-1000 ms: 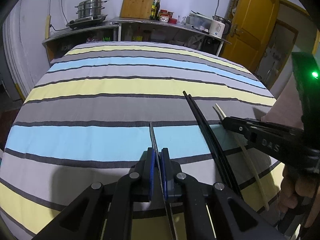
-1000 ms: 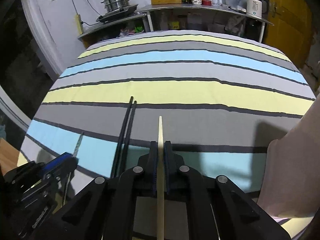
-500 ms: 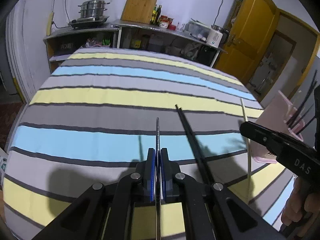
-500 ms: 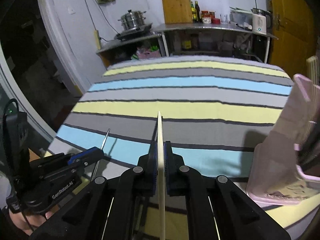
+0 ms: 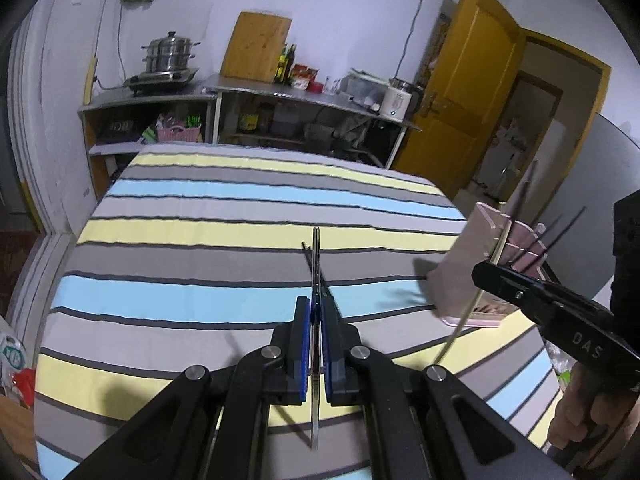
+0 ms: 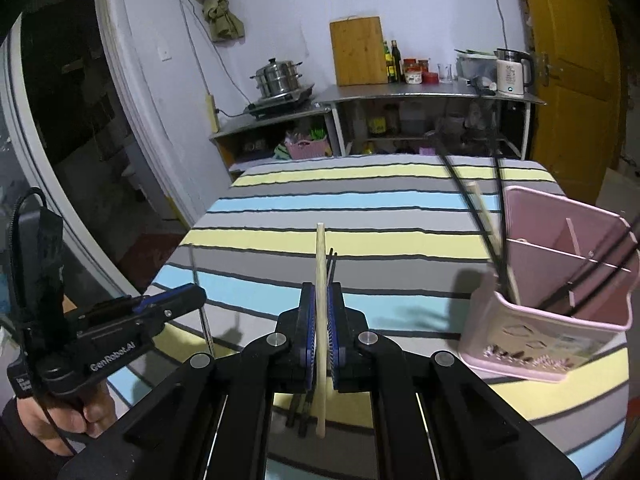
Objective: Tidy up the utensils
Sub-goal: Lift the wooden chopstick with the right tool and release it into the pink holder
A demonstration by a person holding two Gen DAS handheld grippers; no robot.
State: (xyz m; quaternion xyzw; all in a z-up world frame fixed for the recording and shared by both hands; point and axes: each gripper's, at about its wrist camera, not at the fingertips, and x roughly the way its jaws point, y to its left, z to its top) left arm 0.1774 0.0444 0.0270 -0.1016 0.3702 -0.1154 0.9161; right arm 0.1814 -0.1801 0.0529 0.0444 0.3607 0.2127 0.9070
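Observation:
My left gripper (image 5: 315, 306) is shut on a thin metal chopstick (image 5: 316, 264) that points away over the striped table (image 5: 200, 240); it also shows in the right wrist view (image 6: 176, 300). My right gripper (image 6: 321, 292) is shut on a pale wooden chopstick (image 6: 320, 256), held above the table, and shows at the right of the left wrist view (image 5: 486, 274). A pink divided utensil holder (image 6: 560, 280) stands at the right, with several black and wooden chopsticks inside; it shows too in the left wrist view (image 5: 464, 260). A black chopstick pair (image 6: 332, 258) lies on the table under my right gripper.
Behind the table stands a steel counter (image 5: 300, 88) with a steamer pot (image 5: 170, 56), a cutting board (image 5: 256, 46), bottles and a kettle (image 6: 512, 72). A yellow door (image 5: 460, 92) is at the back right. A pink basket (image 5: 178, 134) sits on a shelf.
Both grippers have risen from the table, each carrying its chopstick. The pink holder has come into view at the right. The black chopstick pair stays on the table.

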